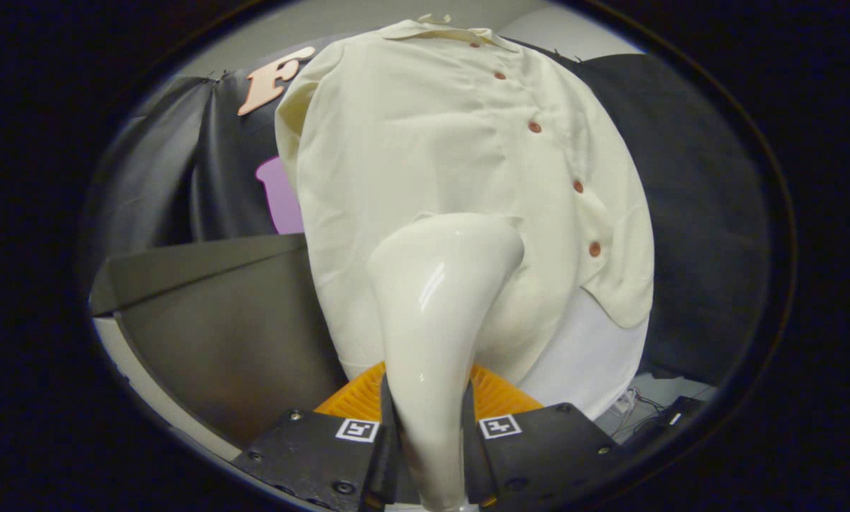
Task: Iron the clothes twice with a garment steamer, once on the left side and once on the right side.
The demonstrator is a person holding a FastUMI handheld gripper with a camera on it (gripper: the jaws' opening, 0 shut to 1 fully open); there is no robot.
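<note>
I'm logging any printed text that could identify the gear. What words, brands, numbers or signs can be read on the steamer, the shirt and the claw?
Steamer: no text readable on its glossy white body, which the claw is shut on.
Shirt: no words or label readable; plain cream cloth with brown buttons.
Claw: two square black-and-white marker tags, patterns, not words.

A garment steamer (435,313), clamped between the fingers of the gripper (428,427), presses its head against the shirt (432,156) hanging ahead, left of the shirt's button row (535,126).
</note>
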